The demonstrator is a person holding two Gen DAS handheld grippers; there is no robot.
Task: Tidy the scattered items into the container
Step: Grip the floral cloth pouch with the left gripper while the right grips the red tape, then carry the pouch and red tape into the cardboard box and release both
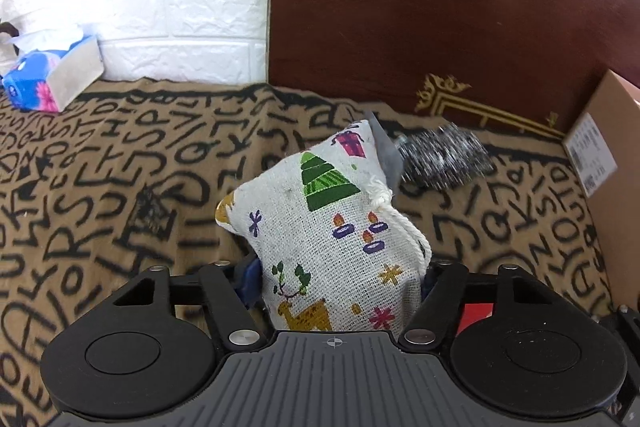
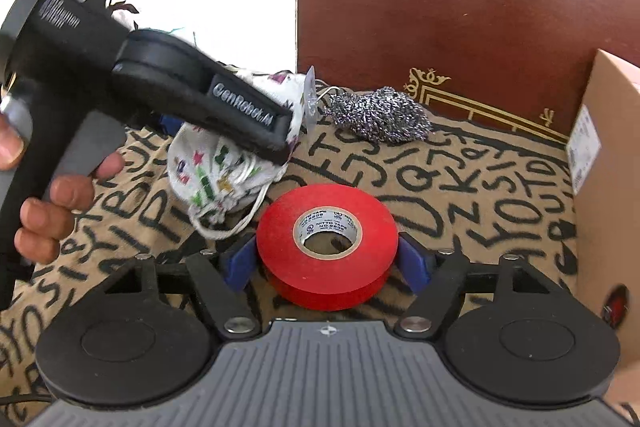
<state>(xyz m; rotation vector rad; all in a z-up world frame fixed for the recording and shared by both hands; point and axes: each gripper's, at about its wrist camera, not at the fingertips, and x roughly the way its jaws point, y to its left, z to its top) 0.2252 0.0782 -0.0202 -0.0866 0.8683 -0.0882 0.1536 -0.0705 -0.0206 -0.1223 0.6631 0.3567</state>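
Note:
A white drawstring pouch (image 1: 332, 227) printed with trees and reindeer stands between the fingers of my left gripper (image 1: 338, 279), whose blue pads press its sides. From the right wrist the same pouch (image 2: 216, 171) hangs crumpled in the left gripper (image 2: 280, 143), which a hand holds. My right gripper (image 2: 327, 263) has its blue pads against both sides of a red tape roll (image 2: 328, 247) lying flat on the cloth. A steel wool scourer (image 1: 444, 159) (image 2: 380, 119) lies just beyond the pouch. The cardboard box (image 1: 612, 179) (image 2: 608, 187) stands at the right edge.
A tan cloth with black letters (image 1: 120, 167) covers the surface. A dark brown panel with gold trim (image 1: 440, 7) rises behind it, beside a white brick-pattern wall. A blue tissue pack (image 1: 48, 75) lies at the far left by the wall.

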